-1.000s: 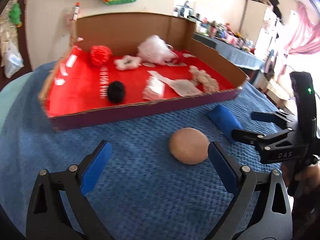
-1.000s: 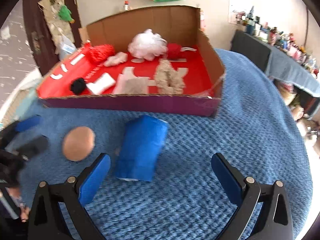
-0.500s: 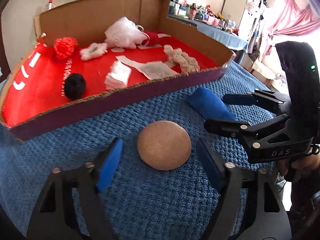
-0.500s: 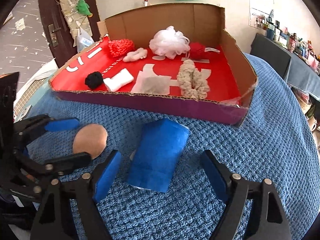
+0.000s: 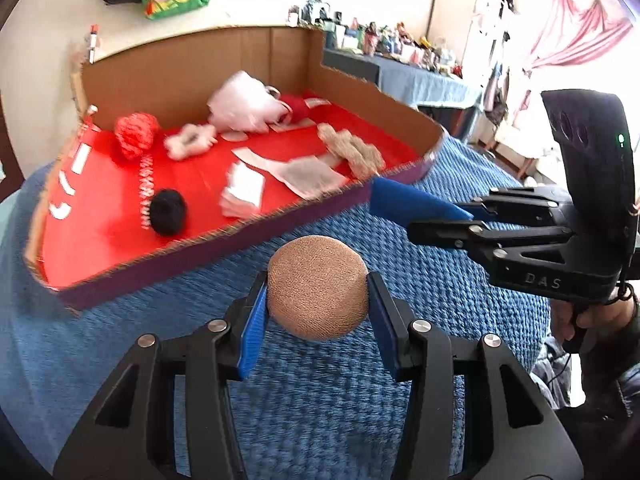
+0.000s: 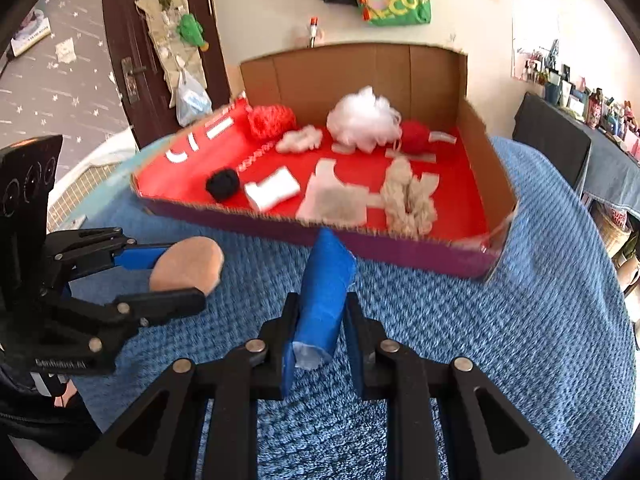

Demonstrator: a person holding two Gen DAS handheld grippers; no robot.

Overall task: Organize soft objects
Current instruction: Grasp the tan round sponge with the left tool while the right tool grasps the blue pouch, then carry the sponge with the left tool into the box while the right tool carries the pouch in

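Tan foam puff (image 5: 318,288) sits pinched in the left gripper (image 5: 316,312) and the blue roll (image 6: 324,296) in the right gripper (image 6: 320,340) (both jaws just closed), near the red-lined box (image 6: 420,246), where such squashy grips could slip during lifting.

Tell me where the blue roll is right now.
The blue roll is pinched between the fingers of the right gripper, low centre in the right wrist view, just in front of the cardboard tray and right of the tan puff.
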